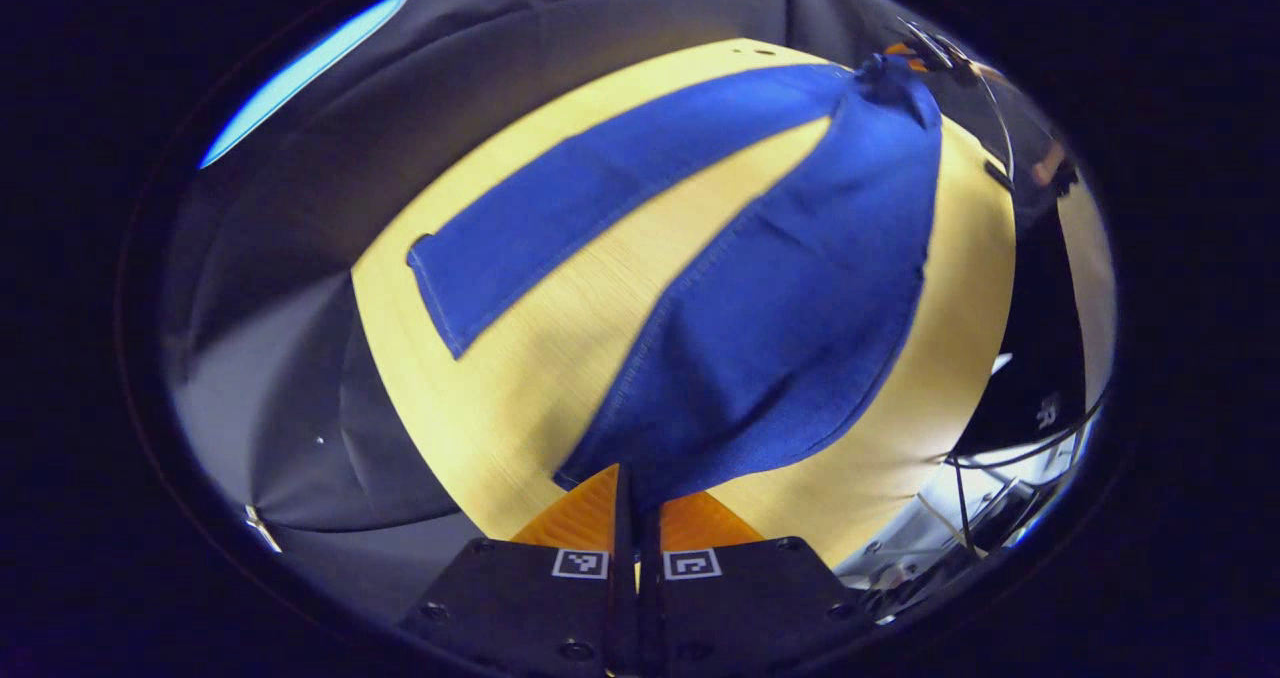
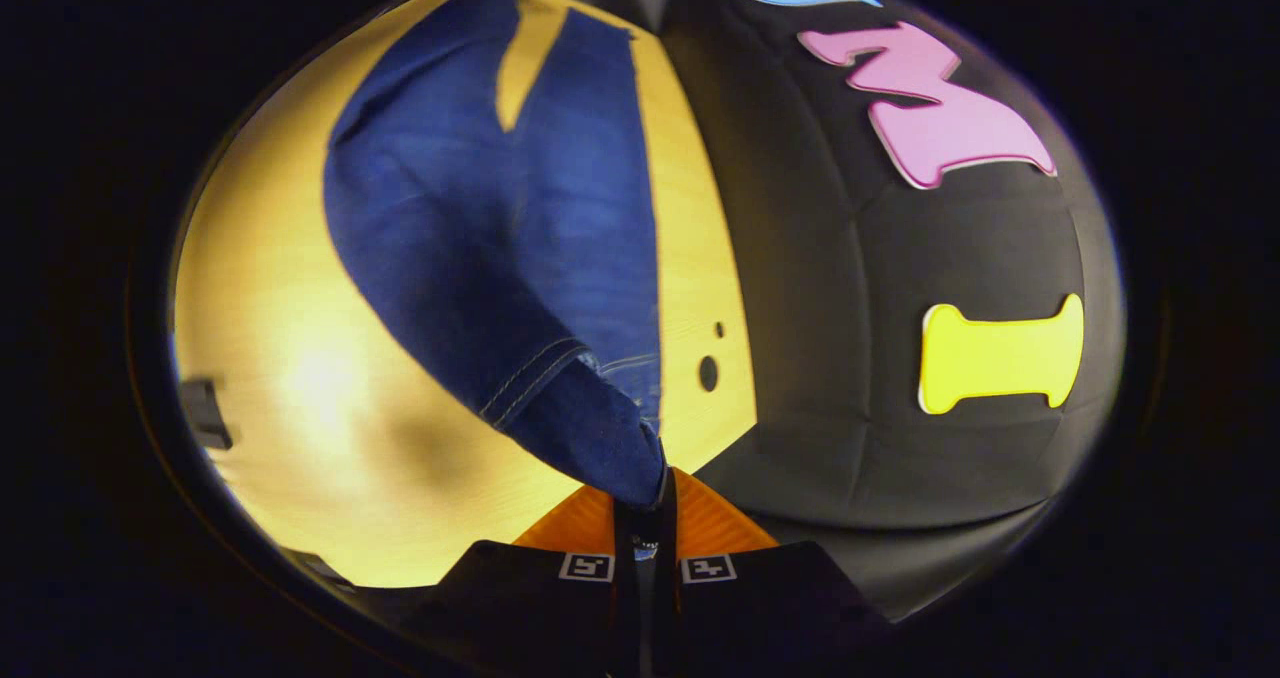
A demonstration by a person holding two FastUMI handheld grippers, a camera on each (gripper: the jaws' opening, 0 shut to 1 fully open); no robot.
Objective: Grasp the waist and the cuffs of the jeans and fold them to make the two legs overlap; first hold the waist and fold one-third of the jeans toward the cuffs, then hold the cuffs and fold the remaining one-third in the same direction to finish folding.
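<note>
One pair of blue denim jeans (image 1: pixel 780 288) is on a light yellow wooden table (image 1: pixel 500 398). The jeans have two legs. In the left gripper view, one leg lies flat on the table and the other leg is lifted up toward the camera. The two legs spread apart like a V and meet at the far end.

The left gripper (image 1: pixel 637 503) has its two fingers pressed close together, and they pinch the end of the lifted leg.

In the right gripper view, the right gripper (image 2: pixel 650 513) also has its two fingers nearly closed. They pinch a corner of the jeans (image 2: pixel 480 238) near a stitched seam.

The table (image 2: pixel 300 428) has two small dark holes (image 2: pixel 708 372) near its edge. Black cloth (image 2: pixel 830 358) hangs behind the table.
</note>
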